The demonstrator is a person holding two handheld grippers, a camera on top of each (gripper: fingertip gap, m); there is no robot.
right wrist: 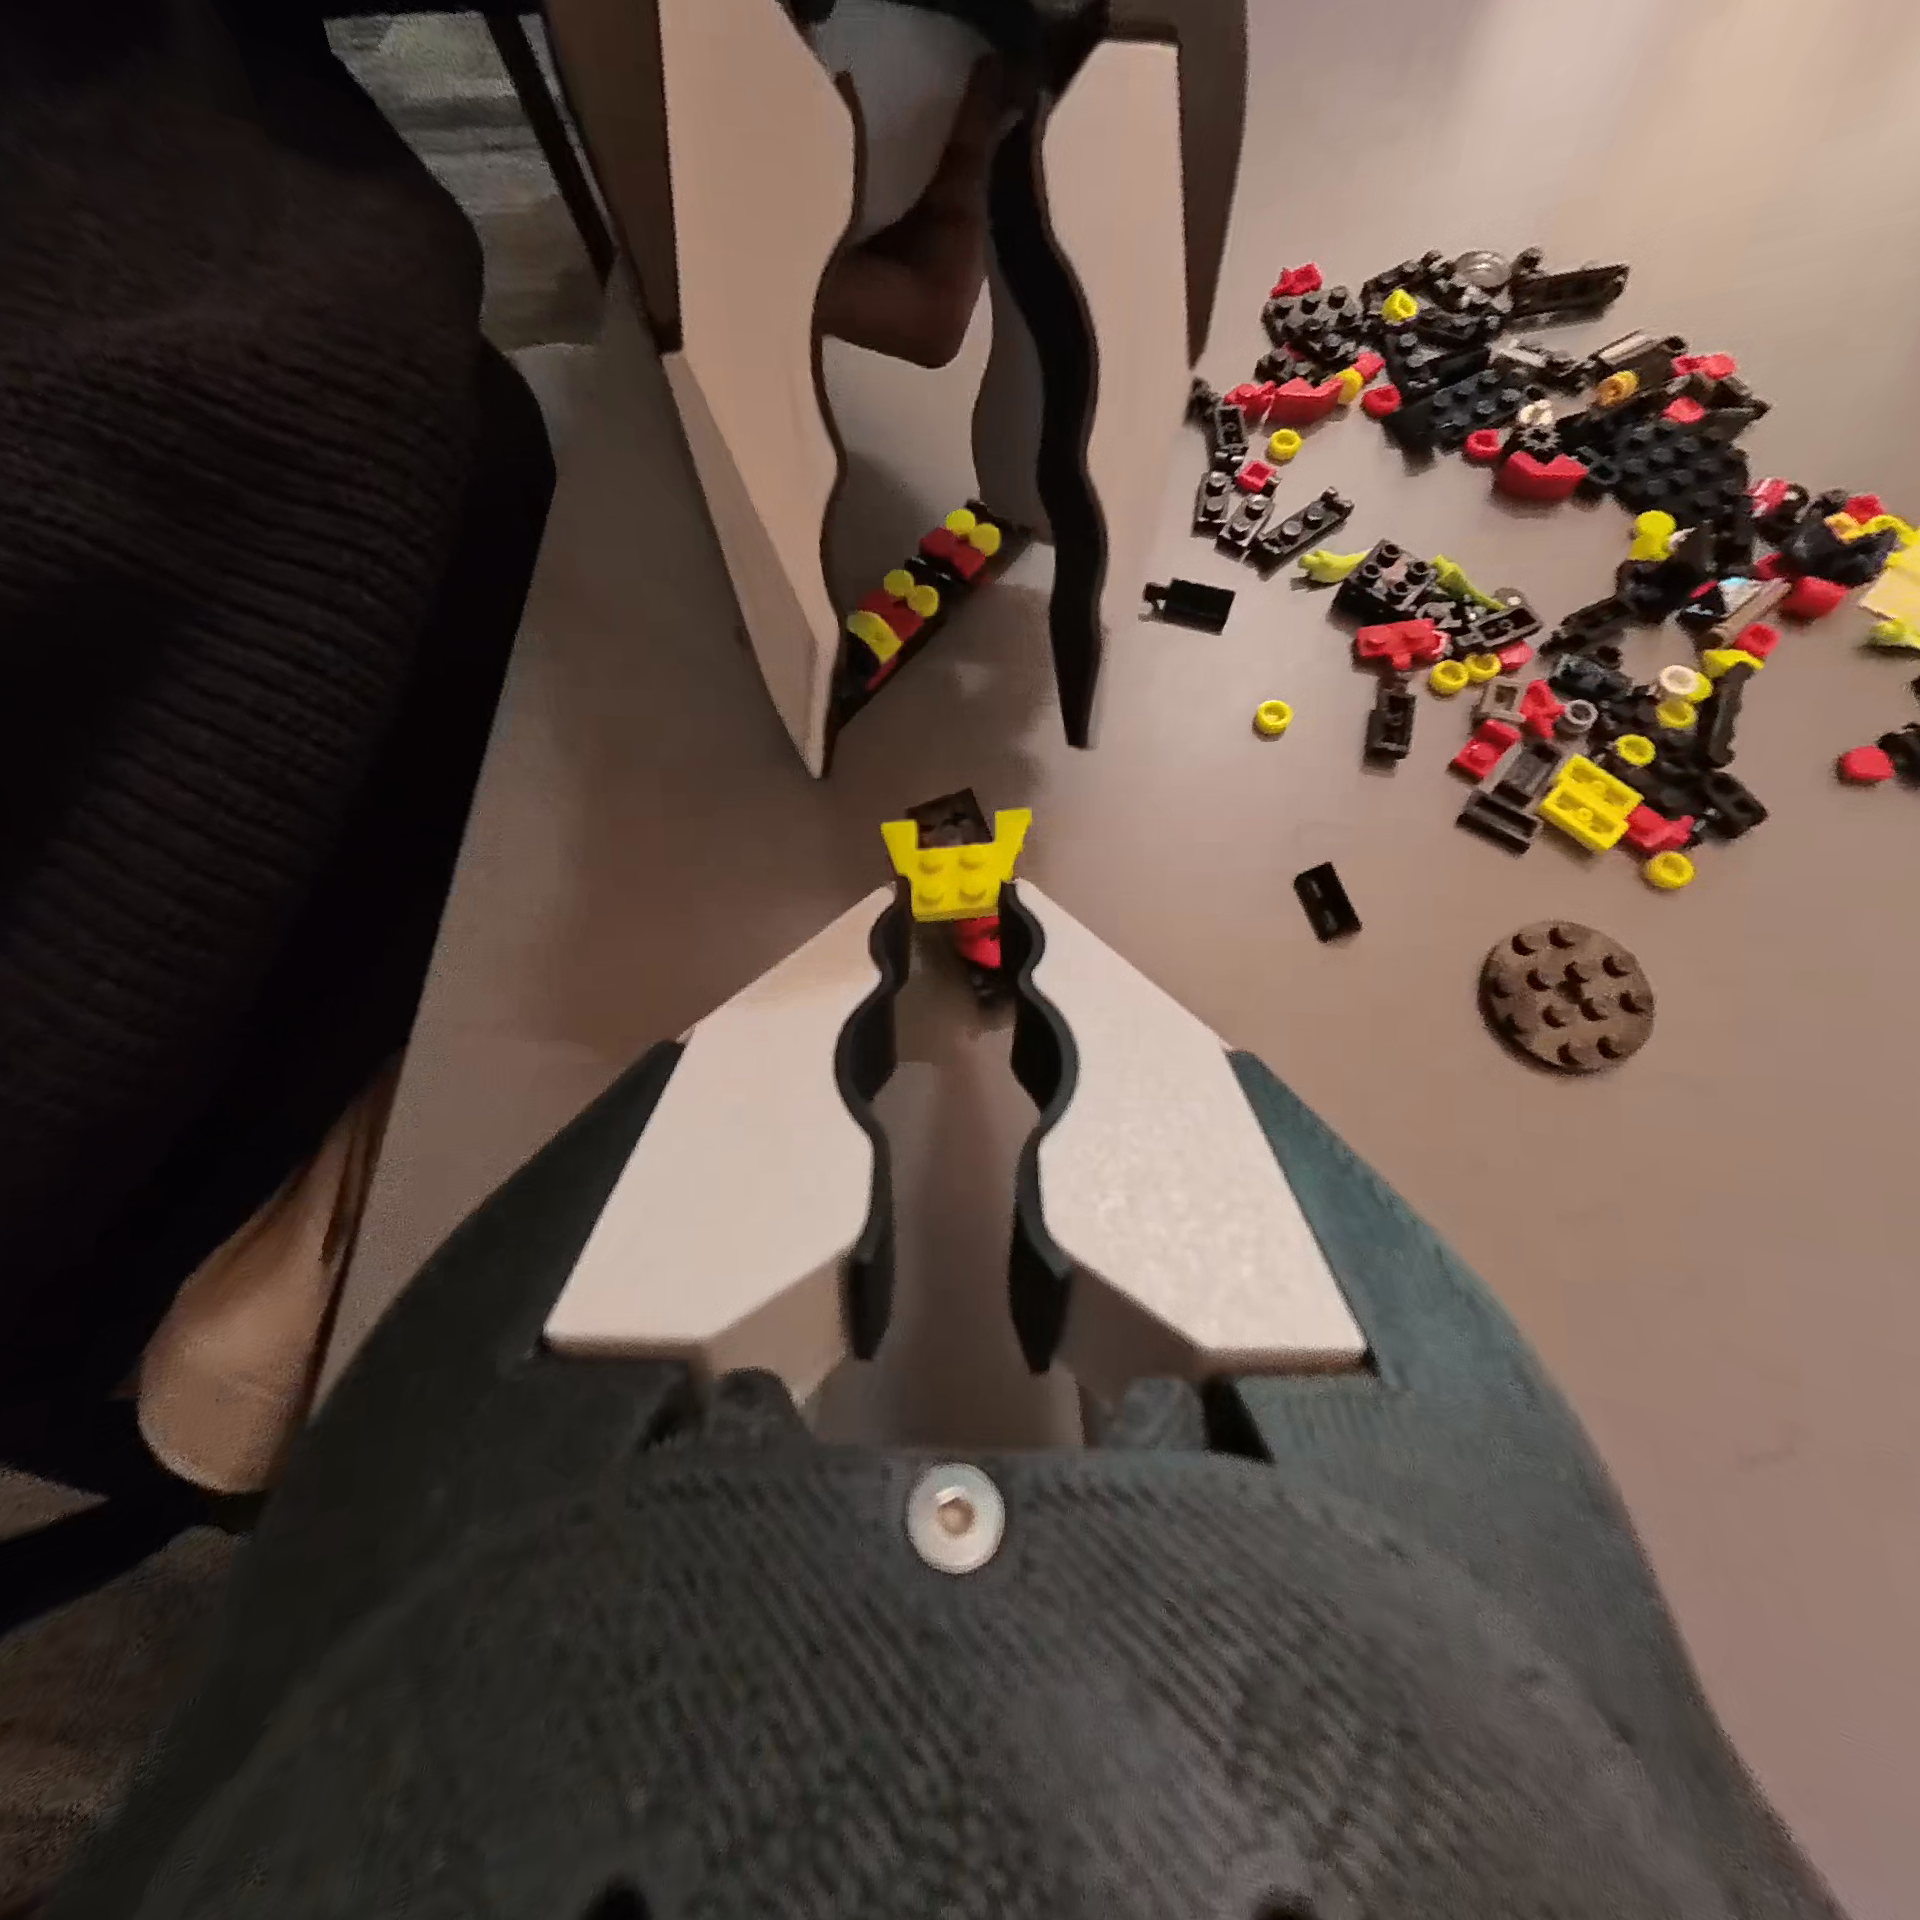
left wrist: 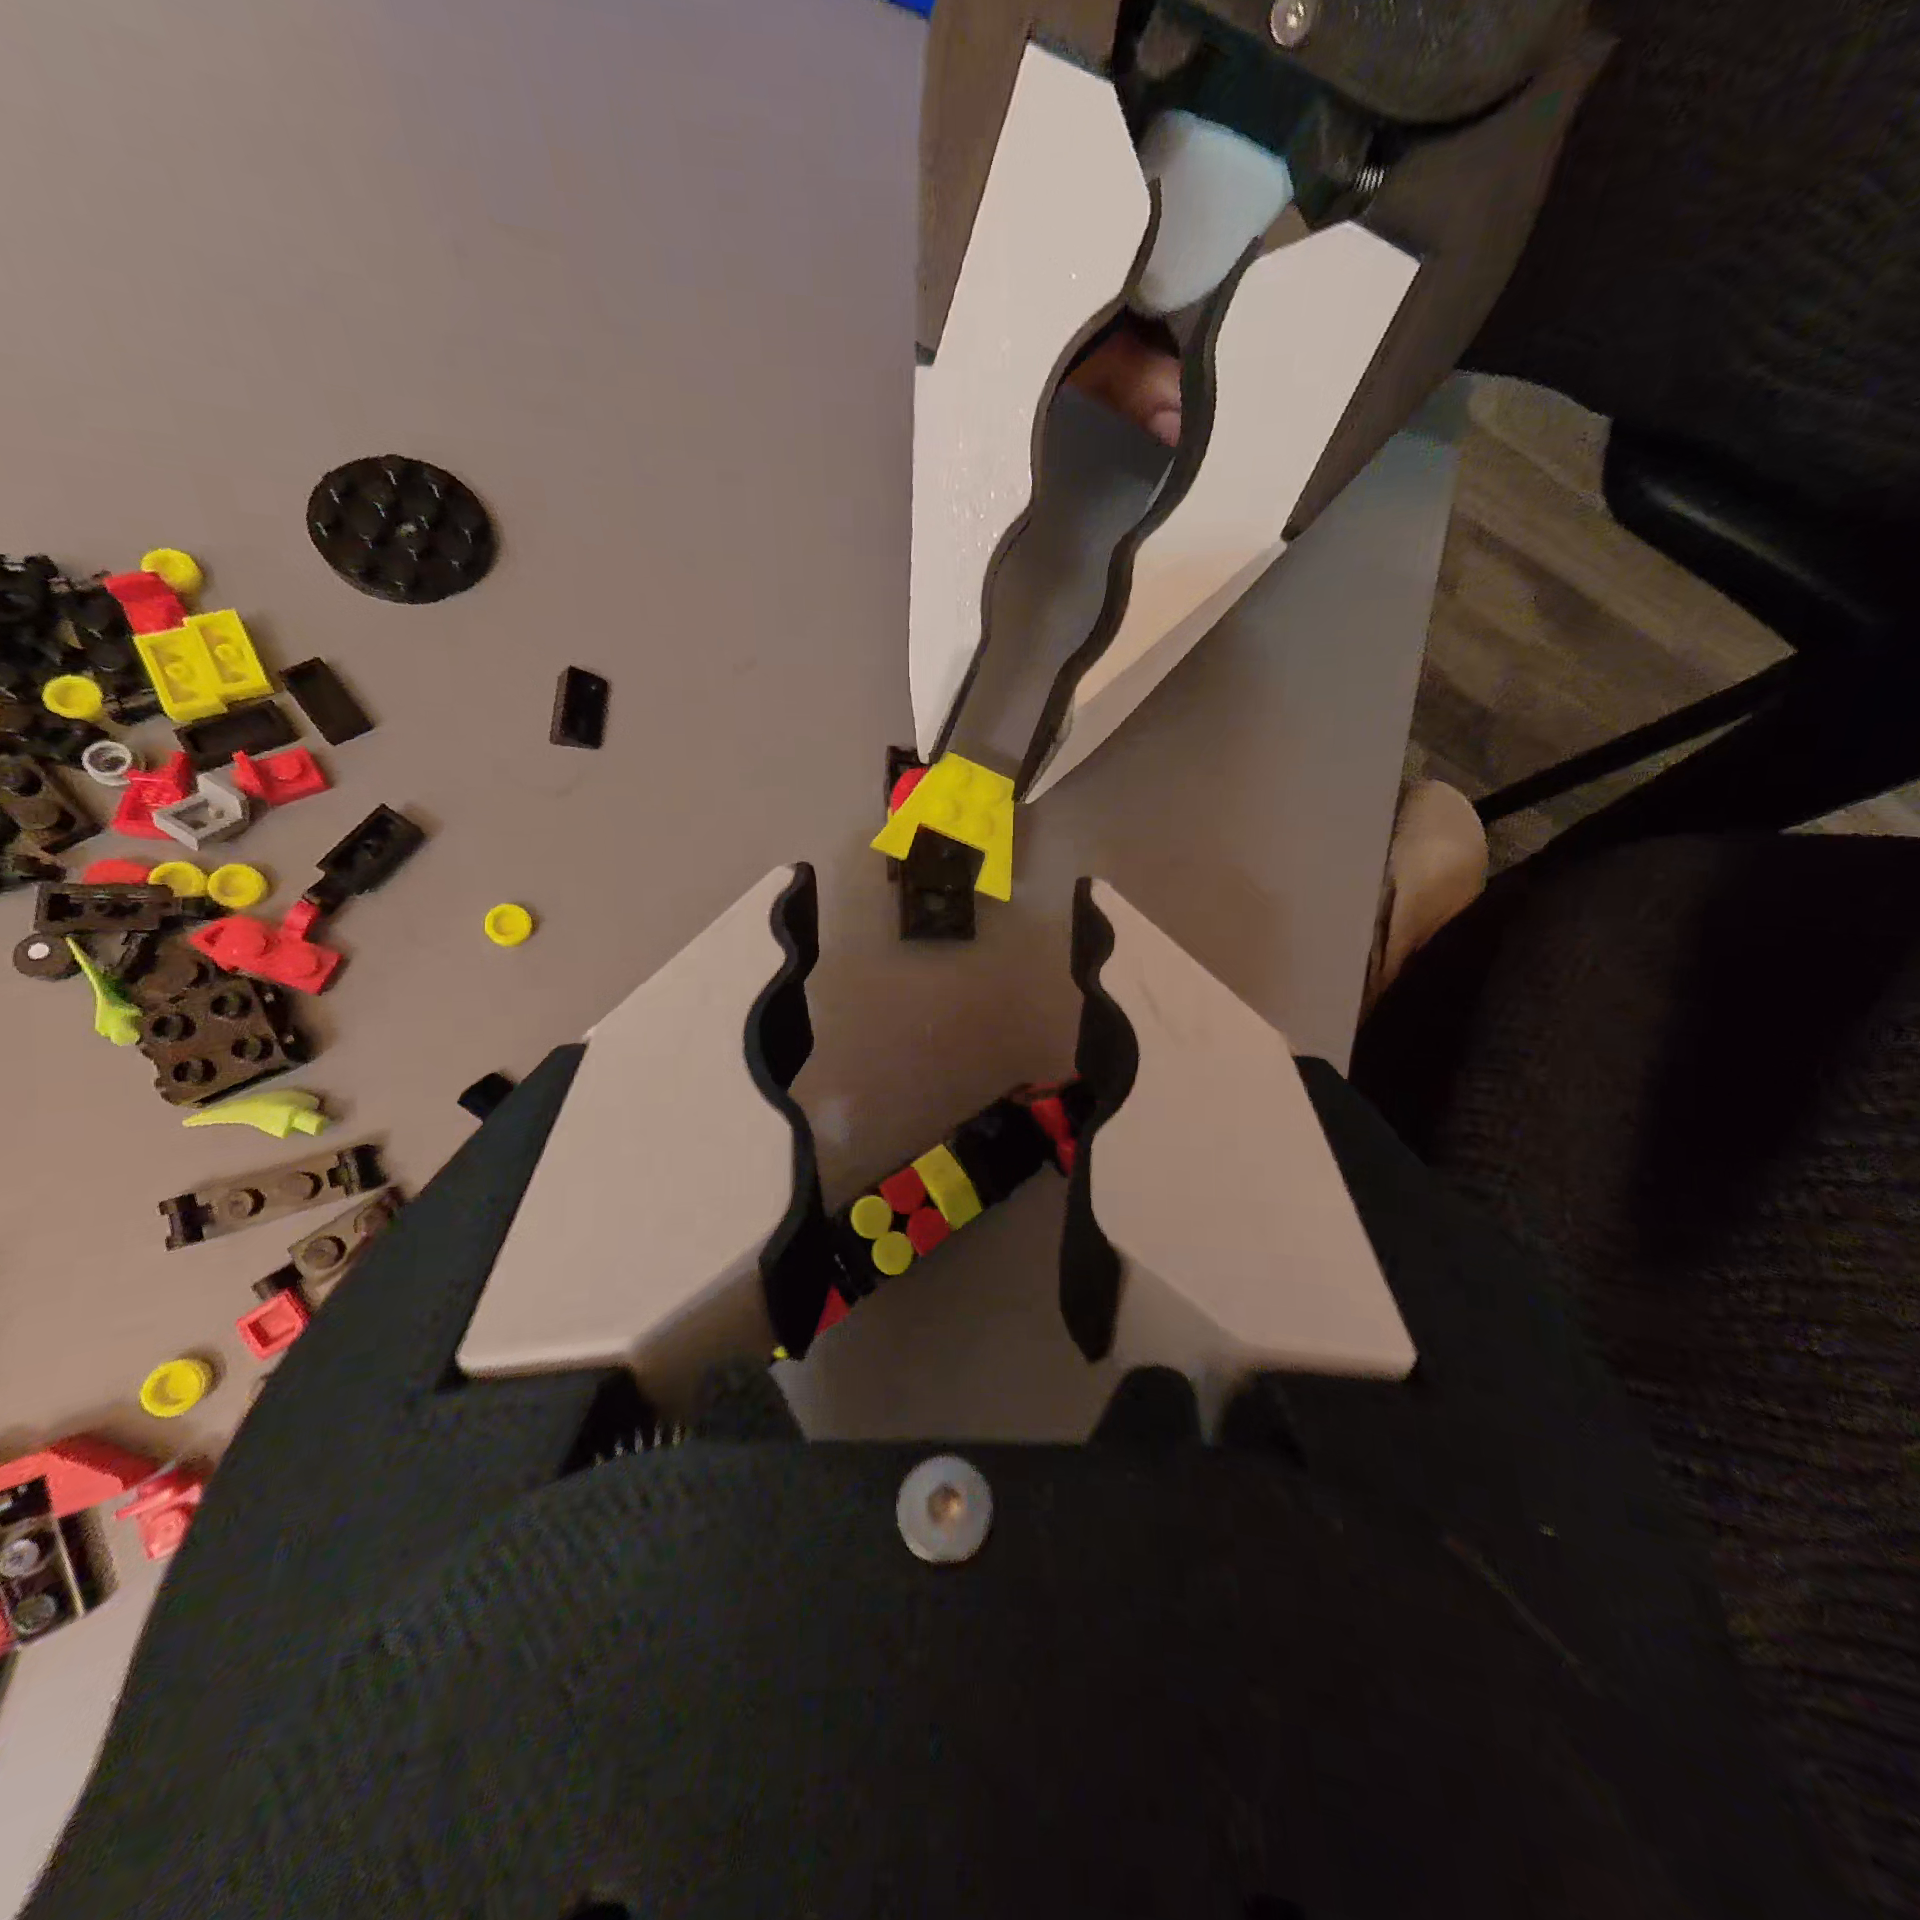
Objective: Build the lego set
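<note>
Between right tool (right wrist: 956, 904) tips: yellow wedge plate (right wrist: 954, 868), gripped; left tool (left wrist: 940, 914) wide, apart.

Yellow wedge plate (right wrist: 957, 865) pinched flat over a black plate (left wrist: 938, 896).

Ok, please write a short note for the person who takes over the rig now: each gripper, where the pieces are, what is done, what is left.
Right gripper: shut on the yellow piece, which sits on a small black and red sub-assembly near the table's edge.
Left gripper: open, holding nothing; the long black, red and yellow assembly lies on the table between its fingers.
Done: those two sub-builds.
Left: most of the set. The loose pile and the black round plate are unused.
</note>
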